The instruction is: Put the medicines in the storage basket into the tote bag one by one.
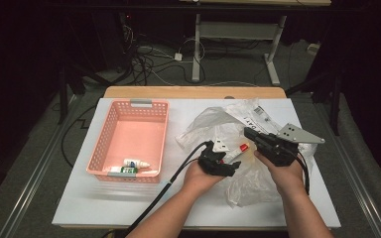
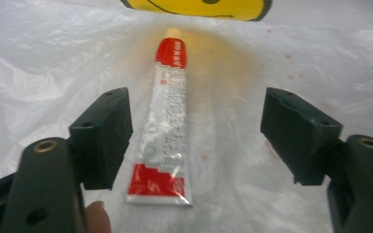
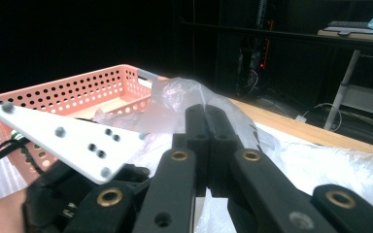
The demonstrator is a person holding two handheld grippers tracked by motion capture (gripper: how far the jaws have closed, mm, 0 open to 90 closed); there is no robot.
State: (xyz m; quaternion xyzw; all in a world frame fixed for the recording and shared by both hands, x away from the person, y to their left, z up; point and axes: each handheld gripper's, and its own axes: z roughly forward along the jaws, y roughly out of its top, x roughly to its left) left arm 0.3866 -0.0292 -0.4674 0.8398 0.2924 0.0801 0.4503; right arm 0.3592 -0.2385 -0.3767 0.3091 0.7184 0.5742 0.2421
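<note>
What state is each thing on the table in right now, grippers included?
left gripper: open, jaws either side of the tube, not pressing it.
right gripper: shut, pinching the plastic bag.
tube: lying flat on the bag, red cap on.
plastic bag: crumpled, lying on the table.
basket: upright, two small bottles lying in its near end.
small bottles: lying down, capped.

No wording can be made out with certainty: the red-and-white tube carries blurred print, and the label on the plastic bag (toward the table's far edge) stays illegible.
</note>
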